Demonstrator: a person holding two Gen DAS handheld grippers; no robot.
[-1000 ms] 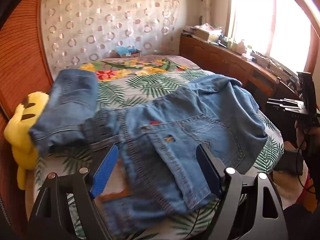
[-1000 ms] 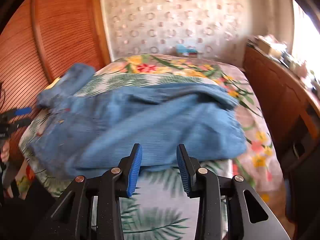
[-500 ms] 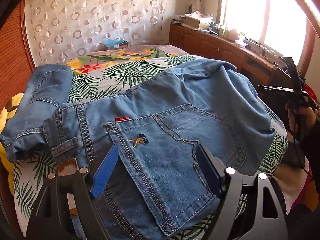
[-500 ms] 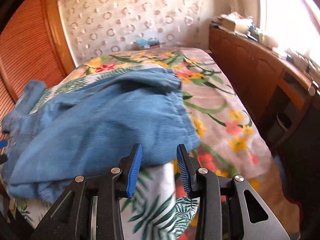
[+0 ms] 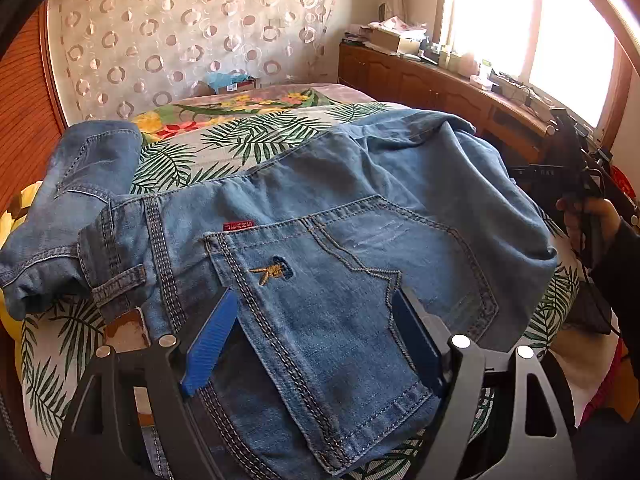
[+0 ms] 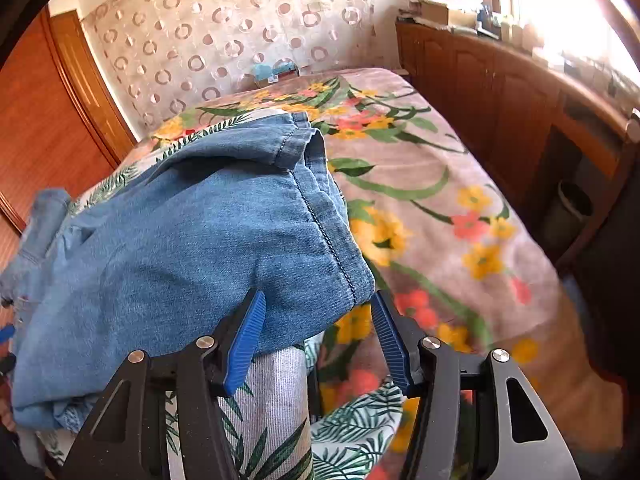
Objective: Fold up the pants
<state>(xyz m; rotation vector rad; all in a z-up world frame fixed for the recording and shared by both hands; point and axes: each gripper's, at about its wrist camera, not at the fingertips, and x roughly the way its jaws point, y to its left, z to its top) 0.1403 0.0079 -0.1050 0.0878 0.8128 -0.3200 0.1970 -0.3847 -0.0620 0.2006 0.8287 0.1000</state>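
Blue jeans (image 5: 360,200) lie crumpled across the flowered bedspread (image 6: 440,208), back pocket (image 5: 320,312) up and one leg folded back at the far left. My left gripper (image 5: 314,300) hangs low over the waist end with its jaws wide. The pocket lies between the blue pads (image 5: 212,340), which do not press on it. My right gripper (image 6: 319,300) is at the other end, its jaws opening. The hem corner (image 6: 340,264) of a leg sits between its fingers, untouched. A hand (image 5: 592,220) holds that gripper at the right edge of the left wrist view.
A yellow plush toy (image 5: 12,216) sits off the bed's left side. A wooden cabinet (image 6: 500,92) with clutter on top runs along the right under the window. A wardrobe (image 6: 48,120) stands left, a small box (image 5: 232,82) is at the bed's head, and a bin (image 6: 572,204) is on the floor.
My left gripper came down closer over the waist and pocket. My right gripper slid right along the leg to its hem corner, rolled a little, and its jaws widened.
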